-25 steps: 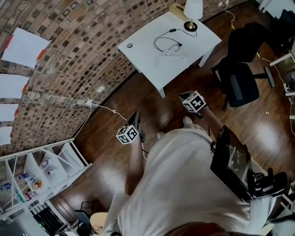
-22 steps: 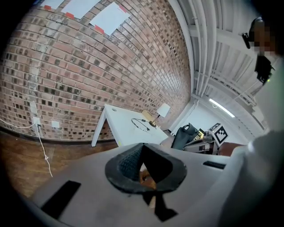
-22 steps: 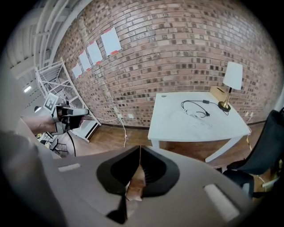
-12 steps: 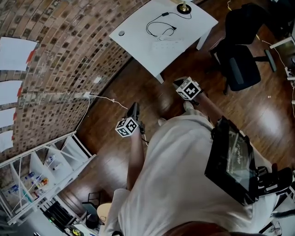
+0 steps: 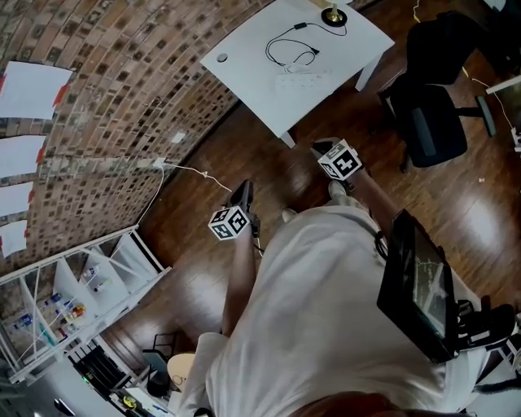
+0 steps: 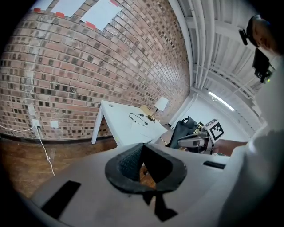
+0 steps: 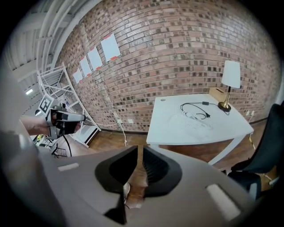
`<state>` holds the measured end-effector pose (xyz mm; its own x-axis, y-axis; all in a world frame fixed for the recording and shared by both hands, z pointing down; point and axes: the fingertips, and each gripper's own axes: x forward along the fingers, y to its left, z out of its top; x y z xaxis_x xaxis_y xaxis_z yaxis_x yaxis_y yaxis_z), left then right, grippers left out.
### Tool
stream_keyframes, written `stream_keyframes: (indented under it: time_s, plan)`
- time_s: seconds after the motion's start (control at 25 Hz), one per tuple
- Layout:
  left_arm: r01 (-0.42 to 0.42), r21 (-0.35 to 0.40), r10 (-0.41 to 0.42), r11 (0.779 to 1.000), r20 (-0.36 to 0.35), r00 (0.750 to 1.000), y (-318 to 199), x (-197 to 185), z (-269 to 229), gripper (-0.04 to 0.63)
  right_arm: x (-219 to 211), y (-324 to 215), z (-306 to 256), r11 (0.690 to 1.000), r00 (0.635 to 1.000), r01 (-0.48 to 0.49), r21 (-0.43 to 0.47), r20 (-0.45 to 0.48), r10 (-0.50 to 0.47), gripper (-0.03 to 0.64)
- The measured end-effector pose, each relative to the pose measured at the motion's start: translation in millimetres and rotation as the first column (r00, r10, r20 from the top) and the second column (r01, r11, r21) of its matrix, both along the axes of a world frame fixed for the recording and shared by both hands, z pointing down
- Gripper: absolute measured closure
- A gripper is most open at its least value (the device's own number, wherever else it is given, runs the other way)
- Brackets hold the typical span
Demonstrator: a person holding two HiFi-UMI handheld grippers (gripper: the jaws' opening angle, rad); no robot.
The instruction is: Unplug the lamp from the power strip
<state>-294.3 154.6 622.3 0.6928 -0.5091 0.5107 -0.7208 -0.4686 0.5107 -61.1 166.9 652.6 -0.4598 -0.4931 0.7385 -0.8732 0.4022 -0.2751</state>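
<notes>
Head view: one white counter (image 5: 244,73) carries one lamp (image 5: 332,15) at its far corner, one white power strip (image 5: 303,79) nearer its middle, and one black cord (image 5: 285,49) looped between them. It appears still plugged in. Two tongs, the left tongs (image 5: 243,187) and the right tongs (image 5: 321,147), are held well short of the counter, presumably because the approach isn't finished.

Left gripper view: the pads meet at their tips, gripping nothing — the counter stands well ahead.

Right gripper view: the jaws are opening, a thin gap with only floor behind it — likely readying for the plug on the counter.
</notes>
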Motion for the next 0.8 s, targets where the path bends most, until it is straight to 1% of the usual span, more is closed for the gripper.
stream_keyframes:
  time_s: [0.28, 0.56, 0.68, 0.8]
  plan:
    - [-0.011, -0.006, 0.011, 1.0, 0.021, 1.0, 10.0, 20.0, -2.5, 0.592, 53.8, 6.6, -6.2, 0.991, 0.992, -0.122, 0.062, 0.02, 0.121, 0.576]
    - [-0.057, 0.015, 0.057, 0.998, -0.01, 0.998, 23.3, 64.5, -15.6, 0.594, 112.8, 9.7, -18.6, 0.962, 0.973, -0.229, 0.146, 0.046, 0.224, 0.577]
    - [-0.058, 0.011, 0.058, 0.998, -0.006, 0.998, 28.6, 82.7, -14.1, 0.594, 128.0, 14.9, -18.5, 0.958, 0.97, -0.243, 0.152, 0.056, 0.238, 0.593]
    - [-0.06, 0.004, 0.06, 0.998, -0.004, 0.998, 35.0, 101.3, -11.1, 0.594, 137.8, 25.1, -15.7, 0.962, 0.973, -0.23, 0.147, 0.052, 0.224, 0.612]
